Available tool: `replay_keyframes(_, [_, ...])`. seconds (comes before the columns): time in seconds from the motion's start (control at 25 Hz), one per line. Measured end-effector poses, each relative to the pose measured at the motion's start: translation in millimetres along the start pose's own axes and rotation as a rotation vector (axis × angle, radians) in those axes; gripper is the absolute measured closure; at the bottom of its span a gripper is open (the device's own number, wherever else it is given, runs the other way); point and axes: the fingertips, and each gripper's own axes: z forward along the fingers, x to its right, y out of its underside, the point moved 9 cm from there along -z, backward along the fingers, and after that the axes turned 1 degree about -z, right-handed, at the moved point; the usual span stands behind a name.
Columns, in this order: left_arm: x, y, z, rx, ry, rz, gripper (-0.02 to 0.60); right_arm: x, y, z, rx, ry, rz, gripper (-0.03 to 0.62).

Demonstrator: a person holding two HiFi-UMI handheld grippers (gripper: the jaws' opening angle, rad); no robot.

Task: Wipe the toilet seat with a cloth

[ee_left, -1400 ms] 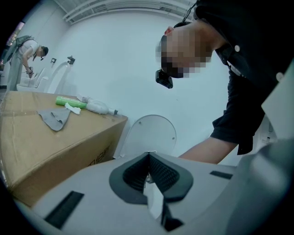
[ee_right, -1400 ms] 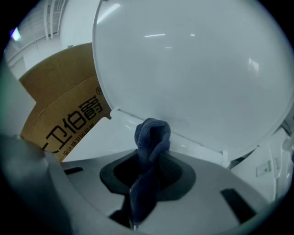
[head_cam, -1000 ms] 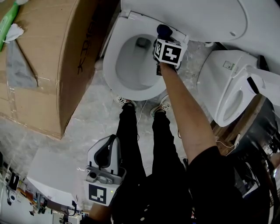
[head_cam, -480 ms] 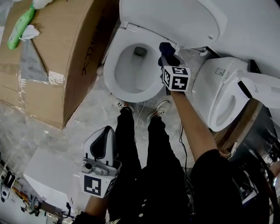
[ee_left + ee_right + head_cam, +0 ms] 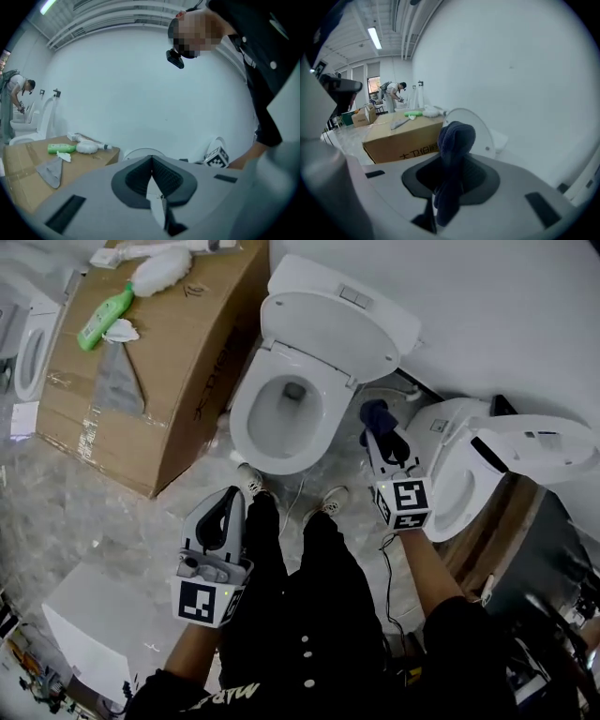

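Observation:
A white toilet stands with its lid (image 5: 337, 320) raised and its seat (image 5: 255, 439) down around the open bowl. My right gripper (image 5: 379, 430) hangs to the right of the bowl, off the seat, shut on a dark blue cloth (image 5: 375, 412). In the right gripper view the cloth (image 5: 454, 138) bunches up above the jaws and droops between them, with the lid (image 5: 476, 123) behind it. My left gripper (image 5: 228, 512) is held low by the person's left leg, shut with nothing in it. In the left gripper view its pads (image 5: 161, 178) meet.
A large cardboard box (image 5: 202, 381) stands left of the toilet, carrying a green bottle (image 5: 103, 319), a white brush (image 5: 161, 268) and a grey rag (image 5: 116, 381). A second white toilet (image 5: 487, 456) sits close on the right. The person's shoes (image 5: 330, 499) stand before the bowl.
My right gripper has pulled back with the cloth from the seat's right rim to beside the bowl. The head view has drawn away, and it now takes in the whole toilet.

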Motion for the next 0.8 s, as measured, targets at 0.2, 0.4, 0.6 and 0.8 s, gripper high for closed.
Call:
replay_keyframes(0.2, [13, -47, -17, 0.041, -0.045, 0.112, 0.572, 7, -70, -94, 0.172, 0.050, -0.037, 0.497])
replay_keyframes(0.4, [21, -87, -34, 0.083, -0.080, 0.160, 0.572, 10, -113, -165, 0.316, 0.107, -0.056, 0.497])
replay_keyframes(0.6, [33, -124, -49, 0.171, -0.082, 0.162, 0.572, 16, -137, -222, 0.481, 0.168, -0.003, 0.497])
replay_keyframes(0.8, [44, -159, -70, 0.259, -0.101, 0.194, 0.572, 22, -151, -266, 0.597, 0.216, 0.035, 0.497])
